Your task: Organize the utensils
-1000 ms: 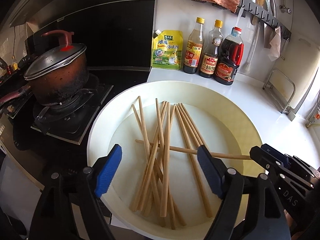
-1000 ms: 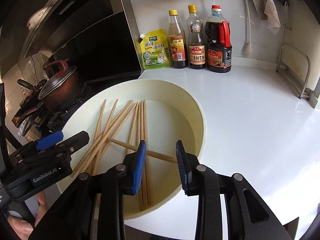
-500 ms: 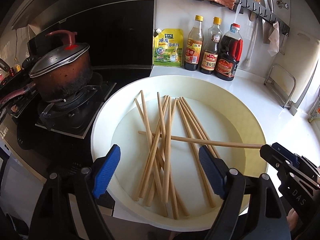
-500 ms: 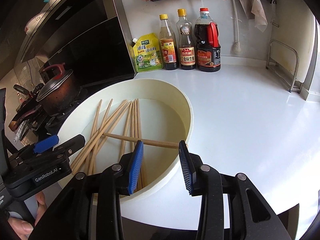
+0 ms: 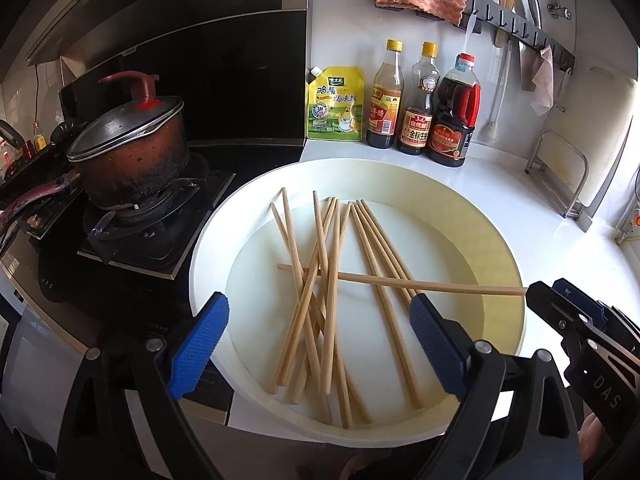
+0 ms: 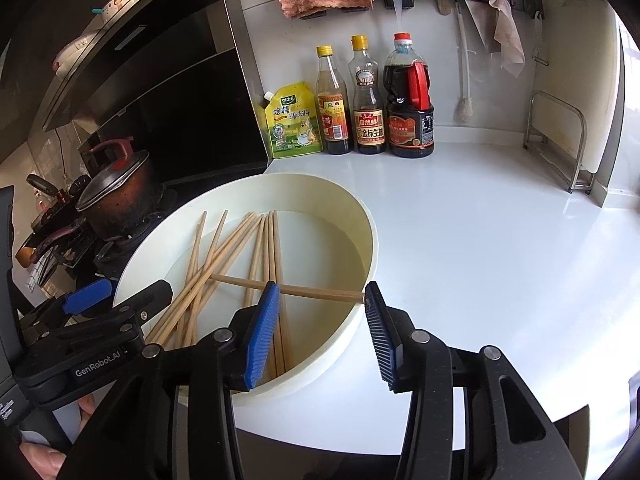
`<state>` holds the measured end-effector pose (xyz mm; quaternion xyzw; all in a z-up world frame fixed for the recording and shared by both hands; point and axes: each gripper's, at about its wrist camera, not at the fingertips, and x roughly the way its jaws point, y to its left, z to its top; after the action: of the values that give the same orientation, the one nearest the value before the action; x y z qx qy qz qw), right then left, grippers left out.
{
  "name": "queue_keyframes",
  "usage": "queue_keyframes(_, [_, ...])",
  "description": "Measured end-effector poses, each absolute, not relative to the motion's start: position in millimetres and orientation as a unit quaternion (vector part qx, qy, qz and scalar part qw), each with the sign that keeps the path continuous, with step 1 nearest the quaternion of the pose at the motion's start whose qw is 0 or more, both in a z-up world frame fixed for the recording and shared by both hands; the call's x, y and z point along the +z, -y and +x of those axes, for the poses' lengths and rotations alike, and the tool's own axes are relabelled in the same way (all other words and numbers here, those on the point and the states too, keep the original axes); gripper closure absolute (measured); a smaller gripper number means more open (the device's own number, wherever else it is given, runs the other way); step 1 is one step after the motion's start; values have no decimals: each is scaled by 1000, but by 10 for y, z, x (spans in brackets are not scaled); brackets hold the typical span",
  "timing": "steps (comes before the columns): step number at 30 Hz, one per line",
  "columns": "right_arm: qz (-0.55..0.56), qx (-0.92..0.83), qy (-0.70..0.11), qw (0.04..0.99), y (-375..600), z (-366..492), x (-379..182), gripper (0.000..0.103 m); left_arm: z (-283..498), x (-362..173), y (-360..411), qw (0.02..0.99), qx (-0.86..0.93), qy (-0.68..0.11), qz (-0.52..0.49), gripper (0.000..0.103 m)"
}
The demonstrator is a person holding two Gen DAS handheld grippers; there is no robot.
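Wooden chopsticks (image 5: 332,280), loose heap with one crosswise (image 6: 288,290), lying in cream round basin (image 5: 472,208) on white counter (image 6: 500,260); left gripper (image 5: 320,340) jaws just widened, empty; right gripper (image 6: 320,332) jaws just parted, gripping nothing.

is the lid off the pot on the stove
No, the lid sits on the pot on the stove.

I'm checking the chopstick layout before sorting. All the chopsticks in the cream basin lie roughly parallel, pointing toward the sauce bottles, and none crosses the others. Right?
Not quite. One chopstick lies crosswise over the rest of the chopsticks, its end resting on the rim of the cream basin; the left wrist view shows it. The others do point roughly toward the sauce bottles.
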<state>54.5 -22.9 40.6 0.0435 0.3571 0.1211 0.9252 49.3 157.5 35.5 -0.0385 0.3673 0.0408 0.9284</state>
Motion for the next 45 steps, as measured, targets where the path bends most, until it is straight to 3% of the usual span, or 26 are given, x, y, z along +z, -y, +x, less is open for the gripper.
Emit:
queue_keyframes(4, [42,119,-355,926,225,517,418,54,483,363,-1594,926,37,-372,-45,12])
queue_keyframes(13, [42,115,-351,928,254,470,444,52,466,352,-1619,924,50,-376,-47,6])
queue_keyframes(45, [43,113,-349,929,266,429,452,52,427,393,-1558,927,67,-369,-27,6])
